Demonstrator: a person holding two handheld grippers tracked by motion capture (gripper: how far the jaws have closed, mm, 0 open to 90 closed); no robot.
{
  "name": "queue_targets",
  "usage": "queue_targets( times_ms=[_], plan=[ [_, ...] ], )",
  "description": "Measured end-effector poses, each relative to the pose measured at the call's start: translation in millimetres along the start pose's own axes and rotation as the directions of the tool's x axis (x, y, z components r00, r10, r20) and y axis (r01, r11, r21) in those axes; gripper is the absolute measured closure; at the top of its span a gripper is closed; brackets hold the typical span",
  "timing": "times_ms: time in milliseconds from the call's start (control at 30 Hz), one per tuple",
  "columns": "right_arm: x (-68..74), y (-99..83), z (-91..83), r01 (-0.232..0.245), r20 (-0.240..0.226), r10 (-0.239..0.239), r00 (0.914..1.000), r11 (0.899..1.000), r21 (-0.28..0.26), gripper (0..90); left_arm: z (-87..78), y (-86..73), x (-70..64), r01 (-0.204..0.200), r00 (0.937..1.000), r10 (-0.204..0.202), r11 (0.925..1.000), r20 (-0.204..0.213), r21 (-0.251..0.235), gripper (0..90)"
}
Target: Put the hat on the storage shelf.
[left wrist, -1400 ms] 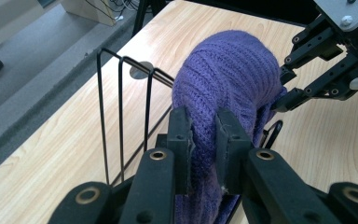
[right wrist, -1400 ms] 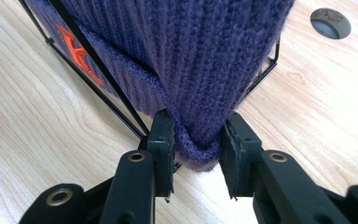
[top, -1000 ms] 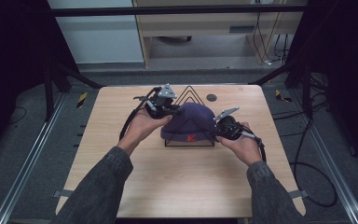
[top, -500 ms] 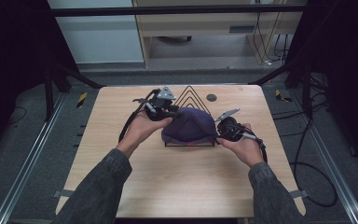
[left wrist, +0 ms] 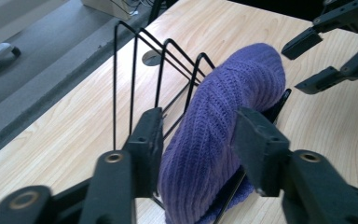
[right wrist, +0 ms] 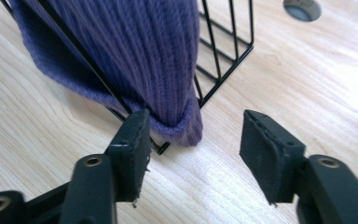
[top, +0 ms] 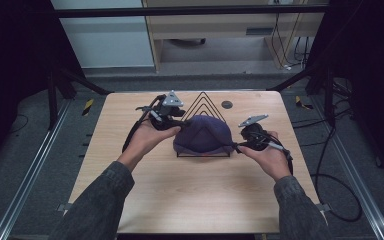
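I am sitting at a wooden table and I am holding one gripper in each hand. On the middle of the table, a black wire rack with pointed triangular loops is standing, and a purple knitted beanie is draped over its near loops, so that the hat is covering the front part of the rack while the taller loops behind are staying bare. My left gripper is reaching at the left end of the hat; its jaws are standing open, one on each side of the knitted fabric, and the fabric is passing between them, but I cannot tell if the pads are touching it. My right gripper is at the right end of the hat, low near the table surface. Its jaws are also wide open, and the lower corner of the beanie, hanging over the base wire of the rack, is lying just in front of the left jaw. A small round grey grommet is sitting in the table behind the rack.
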State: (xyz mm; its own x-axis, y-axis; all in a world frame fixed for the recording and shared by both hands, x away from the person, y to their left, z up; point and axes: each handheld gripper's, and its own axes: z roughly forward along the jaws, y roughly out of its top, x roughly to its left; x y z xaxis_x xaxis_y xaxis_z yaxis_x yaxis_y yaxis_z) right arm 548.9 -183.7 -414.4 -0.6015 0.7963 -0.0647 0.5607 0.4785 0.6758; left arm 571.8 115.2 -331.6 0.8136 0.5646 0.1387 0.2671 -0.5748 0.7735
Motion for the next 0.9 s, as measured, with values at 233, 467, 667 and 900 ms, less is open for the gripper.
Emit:
queue_targets(
  times_ms=[233,467,667,900],
  plan=[
    [5.8,3.7,-17.6,-0.011,0.008,0.012,0.9999,0.997,-0.071,23.0,-12.5,-2.6,-5.9,0.01,0.9999,-0.01,0.9999,-0.01,0.007,30.1],
    [13.4,5.7,-33.6,-0.015,0.004,0.015,0.9999,0.992,-0.125,14.3,-22.0,-10.1,-19.4,0.035,0.9994,-0.035,0.9994,0.005,0.002,12.9],
    [21.4,6.6,-47.2,-0.006,-0.006,0.005,1.0,0.986,-0.164,9.9,-29.6,-18.4,-30.1,0.033,0.9993,-0.033,0.9994,0.016,0.01,8.1],
    [32.2,5.5,-58.5,0.015,-0.021,-0.018,0.9996,0.985,-0.172,6.7,-36.9,-29.3,-39.7,0.035,0.9987,-0.035,0.9993,0.036,0.016,5.9]
  ],
)
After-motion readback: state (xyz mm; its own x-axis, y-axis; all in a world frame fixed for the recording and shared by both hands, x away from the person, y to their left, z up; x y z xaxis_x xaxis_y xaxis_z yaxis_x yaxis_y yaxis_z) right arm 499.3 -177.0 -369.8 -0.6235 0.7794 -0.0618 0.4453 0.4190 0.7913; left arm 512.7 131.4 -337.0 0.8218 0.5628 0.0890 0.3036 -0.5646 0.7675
